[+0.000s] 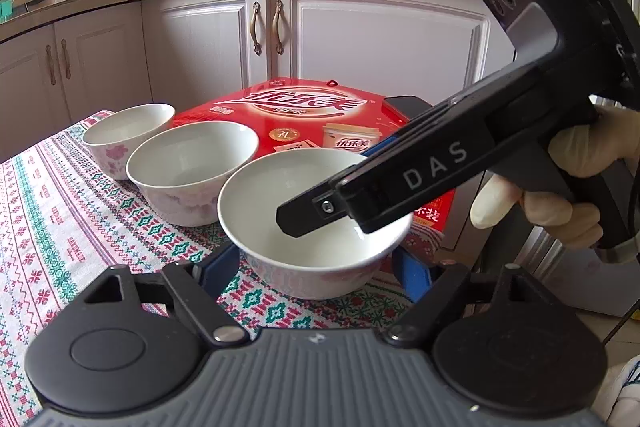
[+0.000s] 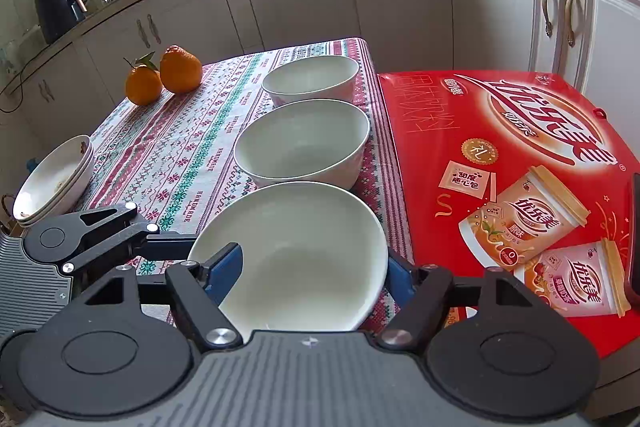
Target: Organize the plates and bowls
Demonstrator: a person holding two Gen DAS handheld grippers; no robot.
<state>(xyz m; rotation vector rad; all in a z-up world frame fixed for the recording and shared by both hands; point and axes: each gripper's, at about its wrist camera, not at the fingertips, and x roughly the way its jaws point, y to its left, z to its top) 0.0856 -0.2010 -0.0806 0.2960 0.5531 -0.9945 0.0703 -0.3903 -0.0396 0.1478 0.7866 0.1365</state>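
Three white bowls stand in a row on the patterned tablecloth (image 1: pixel 60 211). The nearest bowl (image 1: pixel 280 195) (image 2: pixel 304 251) is in both views. My right gripper (image 2: pixel 314 273) is shut on its wall, with one finger (image 1: pixel 304 215) inside and the other pad outside the rim. My left gripper (image 1: pixel 314 269) is open and low around the same bowl, a blue pad (image 1: pixel 218 267) on each side of its base and narrow gaps showing. The middle bowl (image 2: pixel 304 143) and the far bowl (image 2: pixel 312 77) sit untouched. A stack of shallow plates (image 2: pixel 52 183) lies at the table's left edge.
A large red drinks box (image 2: pixel 500 167) lies right of the bowls, with a dark phone (image 2: pixel 634 239) at its right edge. Two oranges (image 2: pixel 160 79) sit at the table's far left. White kitchen cabinets (image 1: pixel 360 39) stand behind. A gloved hand (image 1: pixel 560 195) holds the right gripper.
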